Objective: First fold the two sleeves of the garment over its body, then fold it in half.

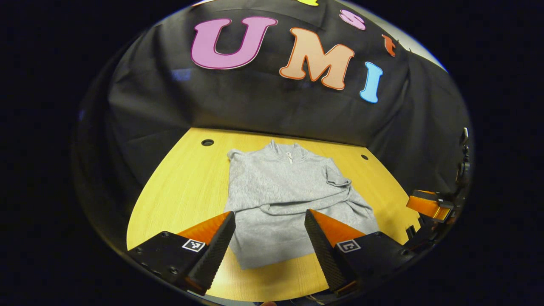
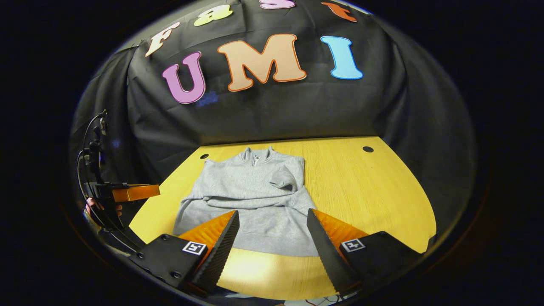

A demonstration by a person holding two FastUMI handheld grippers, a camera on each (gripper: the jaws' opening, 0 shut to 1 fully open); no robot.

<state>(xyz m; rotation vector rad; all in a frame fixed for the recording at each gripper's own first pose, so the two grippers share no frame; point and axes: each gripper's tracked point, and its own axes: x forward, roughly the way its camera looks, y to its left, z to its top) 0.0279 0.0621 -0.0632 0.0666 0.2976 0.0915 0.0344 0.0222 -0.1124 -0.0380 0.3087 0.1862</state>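
Both sleeves already lie folded over the grey sweater (image 1: 289, 195) at centre frame; the halving fold remains. Left gripper (image 1: 270, 231) and right gripper (image 2: 272, 231) hover with fingers apart, empty.

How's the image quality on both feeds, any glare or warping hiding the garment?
Left gripper view: fisheye bends the table edges, the grey garment is sharp and evenly lit, and the room dims toward the rim. Right gripper view: a bright glare patch sits on the table just below the garment hem; the fabric itself stays readable.
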